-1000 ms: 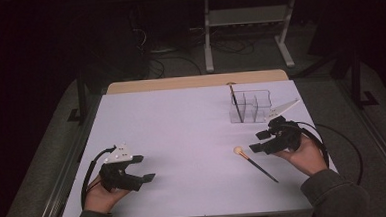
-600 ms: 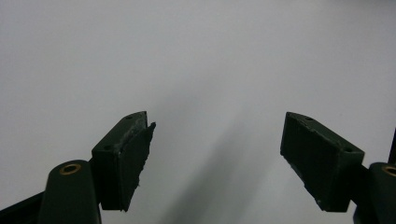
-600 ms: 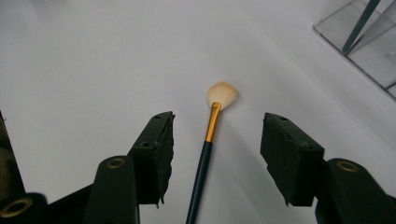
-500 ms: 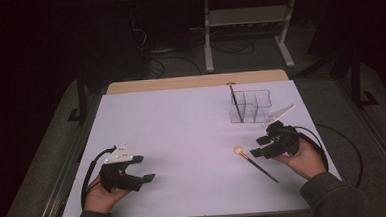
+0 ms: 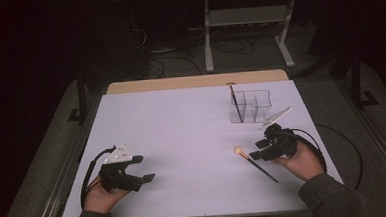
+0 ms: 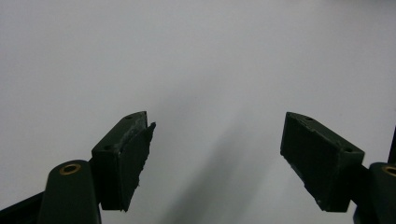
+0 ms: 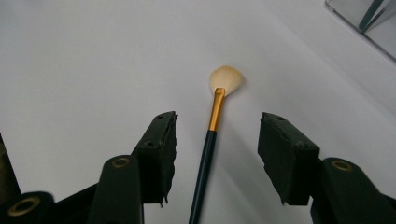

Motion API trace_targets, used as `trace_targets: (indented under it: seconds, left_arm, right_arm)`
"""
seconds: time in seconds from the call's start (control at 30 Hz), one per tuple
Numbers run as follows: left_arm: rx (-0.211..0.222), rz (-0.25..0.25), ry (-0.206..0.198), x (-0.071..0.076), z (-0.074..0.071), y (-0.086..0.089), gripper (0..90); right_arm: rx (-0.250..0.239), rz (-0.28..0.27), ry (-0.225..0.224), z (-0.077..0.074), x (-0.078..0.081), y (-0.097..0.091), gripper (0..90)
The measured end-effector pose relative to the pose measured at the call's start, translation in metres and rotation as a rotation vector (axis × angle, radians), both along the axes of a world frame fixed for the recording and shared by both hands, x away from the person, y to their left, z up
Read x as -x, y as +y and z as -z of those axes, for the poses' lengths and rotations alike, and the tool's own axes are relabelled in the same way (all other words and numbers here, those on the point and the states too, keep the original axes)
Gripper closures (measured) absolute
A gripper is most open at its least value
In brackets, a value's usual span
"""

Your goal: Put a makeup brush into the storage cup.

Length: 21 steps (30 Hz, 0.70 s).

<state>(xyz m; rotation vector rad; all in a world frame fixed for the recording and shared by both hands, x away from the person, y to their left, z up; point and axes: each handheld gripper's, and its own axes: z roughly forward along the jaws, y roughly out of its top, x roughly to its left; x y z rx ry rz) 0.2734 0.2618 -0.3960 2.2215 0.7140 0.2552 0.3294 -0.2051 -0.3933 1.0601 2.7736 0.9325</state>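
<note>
On the white table (image 5: 182,139), toward its right side, a makeup brush (image 5: 256,162) lies flat with its pale bristles pointing toward the middle and its dark handle running back under the right gripper (image 5: 263,150). That gripper straddles the handle: in the right gripper view the brush (image 7: 212,135) sits between the two pads with a gap on each side, so nothing is pinched yet, though the jaws have just been closing around it. I judge the job to be gathering brushes into the clear organizer (image 5: 251,105) that stands just beyond the right hand (image 5: 304,160); one dark brush (image 5: 236,103) already leans upright in its left compartment, so part of the work looks done. What is left, as I read it, is to finish the clamp, lift the brush and stand it in a compartment. The left gripper (image 5: 141,169) rests near the front left edge, well apart from everything, its jaws apart over bare table (image 6: 196,56) with nothing between them. Nothing lies between brush and organizer; the standing brush and the thin dividers could catch the handle on the way in. Behind the table, a metal rack (image 5: 246,25) stands on the dark floor.
</note>
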Motion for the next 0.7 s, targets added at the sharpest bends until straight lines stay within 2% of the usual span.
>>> trace_targets:
  seconds: [0.7]
  left_arm:
    - [0.001, -0.005, -0.005, 0.001, 0.001, -0.001, 23.4]
  right_arm:
    - [0.048, -0.02, 0.032, 0.011, 0.001, 0.007, 52.2]
